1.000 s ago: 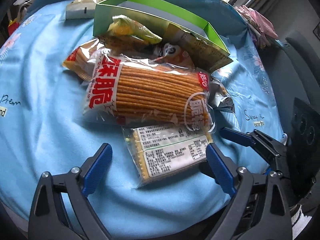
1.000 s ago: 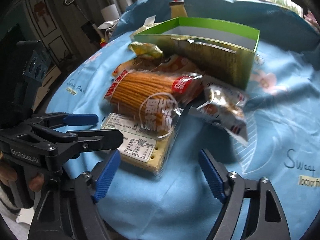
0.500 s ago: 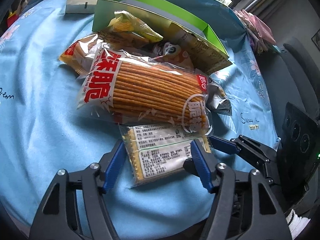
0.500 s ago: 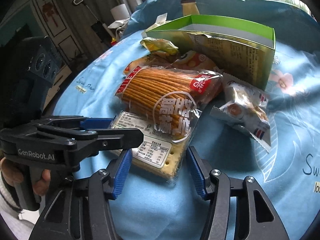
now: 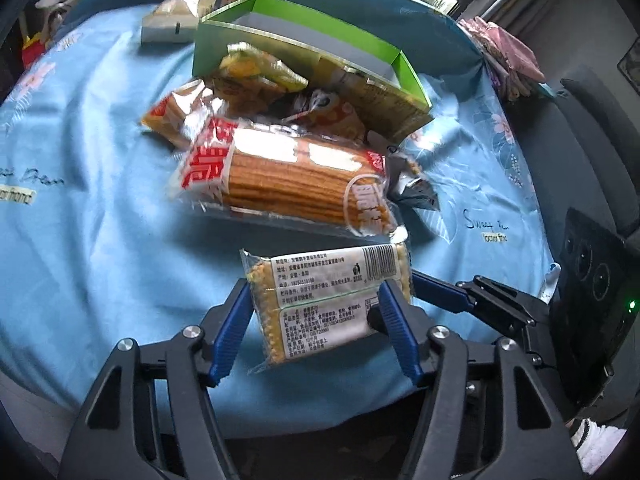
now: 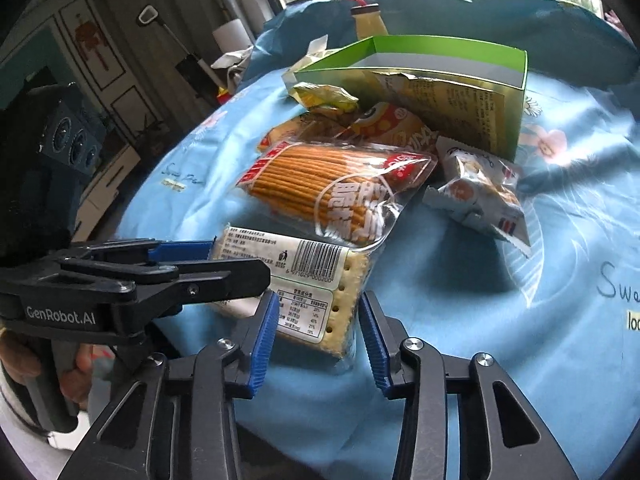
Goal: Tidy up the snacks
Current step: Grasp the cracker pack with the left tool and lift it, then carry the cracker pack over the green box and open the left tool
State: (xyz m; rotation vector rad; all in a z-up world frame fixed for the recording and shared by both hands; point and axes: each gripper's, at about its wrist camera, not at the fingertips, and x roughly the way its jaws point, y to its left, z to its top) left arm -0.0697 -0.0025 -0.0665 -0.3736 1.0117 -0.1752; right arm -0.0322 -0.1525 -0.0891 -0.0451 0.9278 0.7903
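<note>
A round table draped in a light blue cloth (image 5: 100, 240) with pale flower prints and script lettering filled both views. On it, upper centre, stood an open green cardboard box (image 5: 320, 40). Before the box lay a heap of crinkled snack packets (image 5: 248, 76), a clear bag of orange biscuit sticks (image 5: 288, 180) and, at right in the right wrist view, a silvery wrapped snack (image 6: 480, 196).

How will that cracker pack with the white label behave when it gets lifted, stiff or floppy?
The cracker pack probably stays fairly stiff, since stacked square crackers fill its wrapper. The crackers look brittle, so a hard squeeze could crack them. Its glossy film may slip against the pads.
</note>
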